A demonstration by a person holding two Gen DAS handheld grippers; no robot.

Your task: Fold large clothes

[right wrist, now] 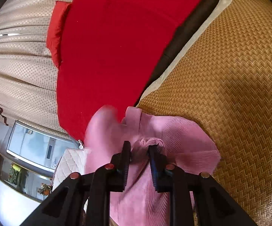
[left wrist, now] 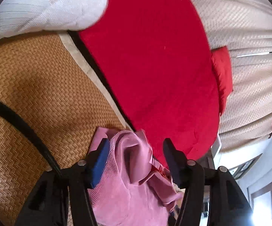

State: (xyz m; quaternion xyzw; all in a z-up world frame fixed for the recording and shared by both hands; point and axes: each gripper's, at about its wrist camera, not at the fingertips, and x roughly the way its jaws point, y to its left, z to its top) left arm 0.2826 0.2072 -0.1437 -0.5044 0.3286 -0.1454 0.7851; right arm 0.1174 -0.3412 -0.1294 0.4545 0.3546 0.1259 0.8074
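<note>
Right now I have the pink garment (left wrist: 128, 171) bunched on the woven mat (left wrist: 28, 86), close to the edge where the red blanket (left wrist: 151, 62) begins. My left gripper (left wrist: 136, 160) stands wide, its pads clear of the cloth, with a loose pink fold lying between them but not pinched. My right gripper (right wrist: 139, 158) is only partly parted; a knot of the ribbed pink fabric sits in the gap and seems to brush the inner faces, yet I judge it is no firm grip, since the cloth is not squeezed flat. To my eye this is a release or regrasp step, with the garment crumpled and far from a tidy fold. To do it well, I would clear both sets of fingers fully from the fabric so nothing drags along, then look for a real edge, a hem or a shoulder seam, not a lump from the middle. Taking one layer at each side and drawing the two apart should flatten it on the mat. The collar and hems are hard to pick out here, so I would go slowly.
</note>
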